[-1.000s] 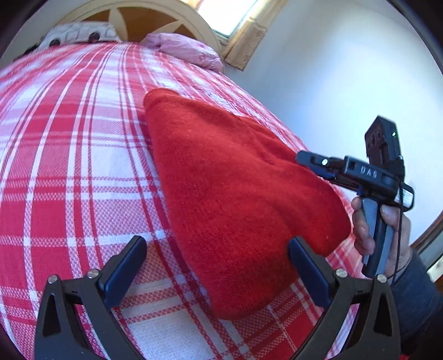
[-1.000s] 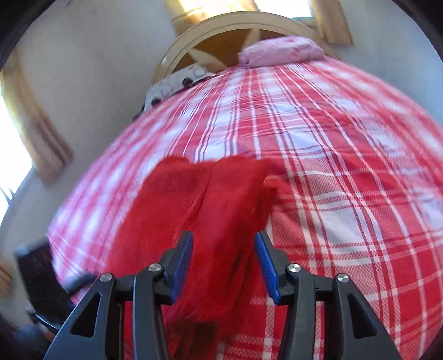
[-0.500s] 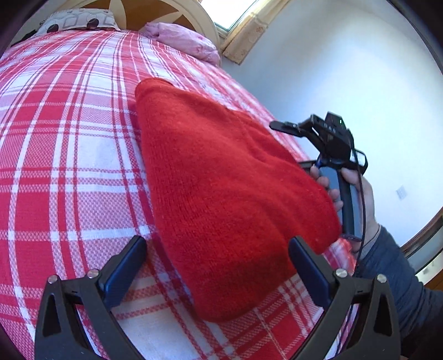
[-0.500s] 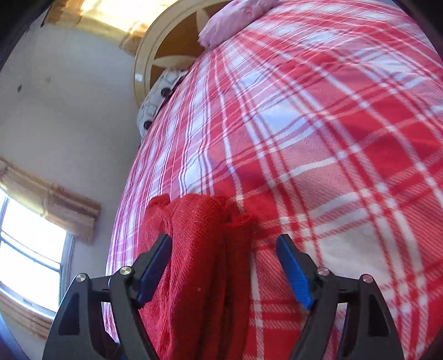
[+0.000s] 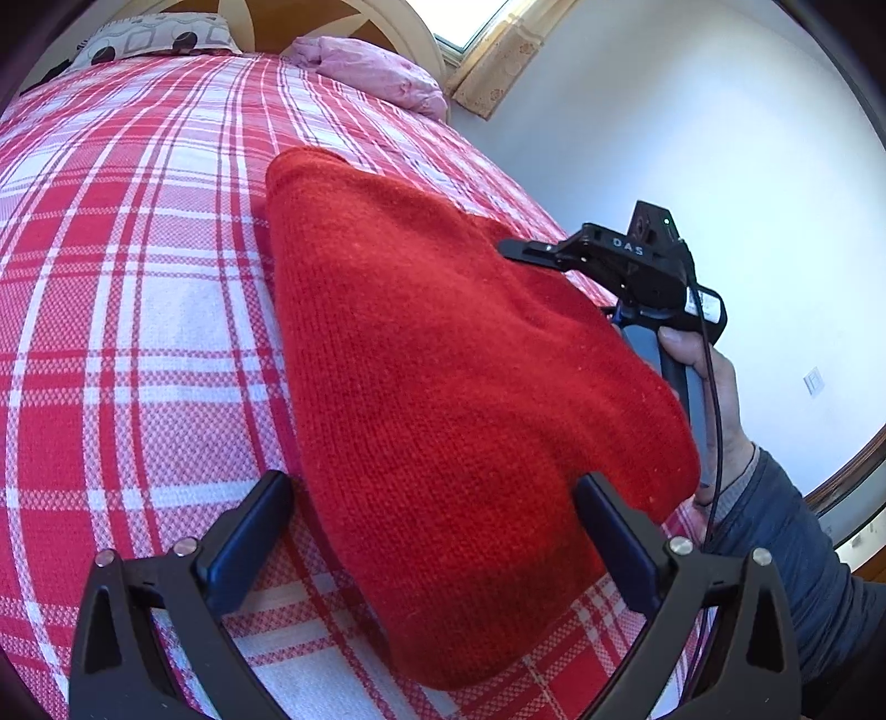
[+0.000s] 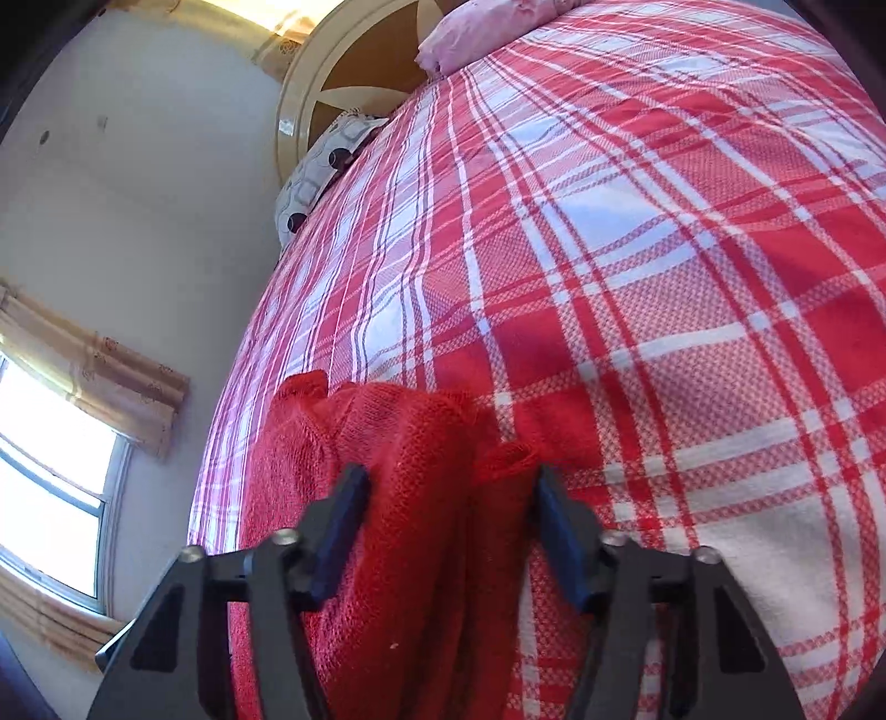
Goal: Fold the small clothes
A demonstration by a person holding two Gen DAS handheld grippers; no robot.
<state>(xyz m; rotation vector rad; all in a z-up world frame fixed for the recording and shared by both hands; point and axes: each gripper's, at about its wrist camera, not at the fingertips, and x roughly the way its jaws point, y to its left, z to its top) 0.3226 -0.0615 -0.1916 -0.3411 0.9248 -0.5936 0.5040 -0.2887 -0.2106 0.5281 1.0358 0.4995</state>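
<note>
Now, nearest the left wrist camera: left gripper (image 5: 432, 526) spread wide, pads on either side of the near end of the red knit (image 5: 443, 387) but pressing on nothing. Unchanged from a second ago, and parked over the same spot.

Lying on the plaid bedspread (image 5: 138, 277), near its right-hand edge, already doubled over into a long thick wedge (looks like a small sweater, though hard to be sure).

Further along the knit, right gripper (image 6: 451, 518) at about half width, straddling the bunched layers at the far end. Jaws swung wide half a second ago and have just been closing, with the cloth between them. Left pad against the fabric, right pad beside a loose curl of hem; no clear pinch yet, so counted as not gripping. Right hand (image 5: 703, 387) seen from the left view lower and closer in than a second back.

Reading for the task: a re-grip under way at that end, probably ahead of one more fold toward the near side.

Beyond, a pink pillow (image 5: 376, 72) and a patterned pillow (image 5: 155, 39) against the headboard (image 6: 343, 83).
</note>
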